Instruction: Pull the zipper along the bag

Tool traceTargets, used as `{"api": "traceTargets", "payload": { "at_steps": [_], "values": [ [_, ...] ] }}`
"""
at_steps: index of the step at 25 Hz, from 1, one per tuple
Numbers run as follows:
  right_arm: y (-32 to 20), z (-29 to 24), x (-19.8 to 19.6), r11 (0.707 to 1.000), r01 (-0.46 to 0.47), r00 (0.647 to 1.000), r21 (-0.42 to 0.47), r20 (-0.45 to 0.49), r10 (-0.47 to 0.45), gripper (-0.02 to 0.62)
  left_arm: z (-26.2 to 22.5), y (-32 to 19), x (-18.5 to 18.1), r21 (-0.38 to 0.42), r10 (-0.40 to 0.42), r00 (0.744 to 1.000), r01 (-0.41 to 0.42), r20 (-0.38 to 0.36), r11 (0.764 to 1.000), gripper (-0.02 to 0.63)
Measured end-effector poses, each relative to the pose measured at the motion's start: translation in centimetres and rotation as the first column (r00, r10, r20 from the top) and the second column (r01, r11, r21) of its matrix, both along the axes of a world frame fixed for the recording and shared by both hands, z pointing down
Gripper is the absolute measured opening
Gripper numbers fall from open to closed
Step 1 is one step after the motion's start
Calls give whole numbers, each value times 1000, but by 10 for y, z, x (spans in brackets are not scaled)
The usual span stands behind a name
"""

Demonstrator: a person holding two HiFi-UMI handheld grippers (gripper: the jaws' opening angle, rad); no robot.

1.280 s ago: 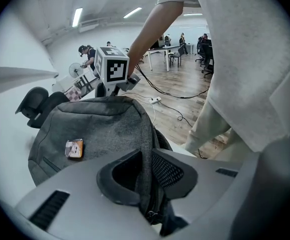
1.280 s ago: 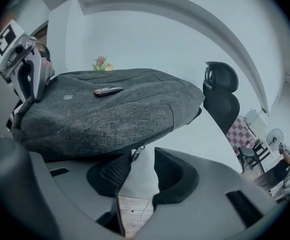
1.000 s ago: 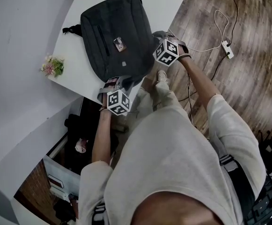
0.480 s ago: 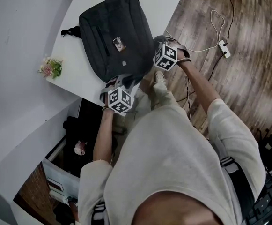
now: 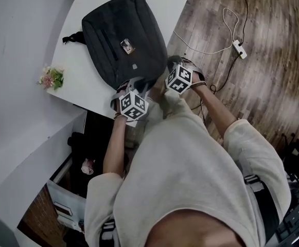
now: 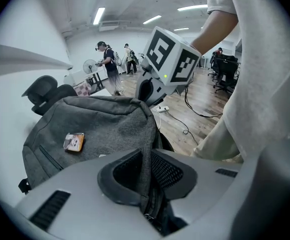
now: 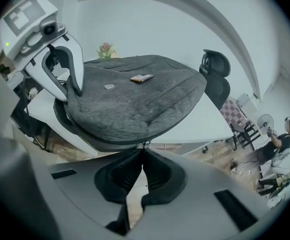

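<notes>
A dark grey bag (image 5: pixel 121 40) lies on the white table (image 5: pixel 80 81), with a small tag (image 5: pixel 125 46) on its top. My left gripper (image 5: pixel 130 88) is at the bag's near corner. In the left gripper view it (image 6: pixel 147 171) is shut on a raised fold of the bag's fabric (image 6: pixel 145 134), with the zipper line in that fold. My right gripper (image 5: pixel 168 68) is at the bag's right near edge. In the right gripper view it (image 7: pixel 144 150) is shut on the small metal zipper pull (image 7: pixel 144 144) under the bag's rim (image 7: pixel 135 134).
A small bunch of flowers (image 5: pixel 50 77) sits at the table's left edge. A white cable and power strip (image 5: pixel 236 48) lie on the wooden floor to the right. An office chair (image 7: pixel 215 66) stands behind the table, and people (image 6: pixel 107 64) stand far back.
My right gripper has slid along the bag's near edge toward the left gripper, so the two now stand closer together. The left gripper has stayed at the bag's corner.
</notes>
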State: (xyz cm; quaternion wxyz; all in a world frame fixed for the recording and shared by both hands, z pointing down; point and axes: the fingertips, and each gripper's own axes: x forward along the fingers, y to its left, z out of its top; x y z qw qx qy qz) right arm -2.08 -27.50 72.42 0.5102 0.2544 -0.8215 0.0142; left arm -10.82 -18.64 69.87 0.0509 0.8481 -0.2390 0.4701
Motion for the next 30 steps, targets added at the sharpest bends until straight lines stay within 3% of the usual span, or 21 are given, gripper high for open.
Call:
{"api": "traceTargets", "payload": {
  "at_steps": [14, 19, 22, 24, 30],
  "values": [
    [79, -1, -26, 965, -221, 970, -139, 75, 232, 23, 1, -7, 21, -2, -25, 1000, 25, -7, 1000, 77],
    [77, -1, -22, 961, -215, 967, -173, 97, 234, 18, -2, -4, 24, 20, -9, 1000, 10, -27, 1000, 79],
    [75, -4, -18, 957, -224, 963, -183, 111, 246, 17, -12, 3, 23, 58, 30, 999, -29, -18, 998, 170],
    [72, -4, -15, 958, -225, 962, -179, 113, 247, 17, -13, 10, 10, 71, 69, 997, -71, 28, 995, 220],
    [58, 0, 4, 959, -236, 964, -157, 88, 252, 18, -10, 21, -36, 91, 78, 992, -88, 102, 992, 229]
  ]
}}
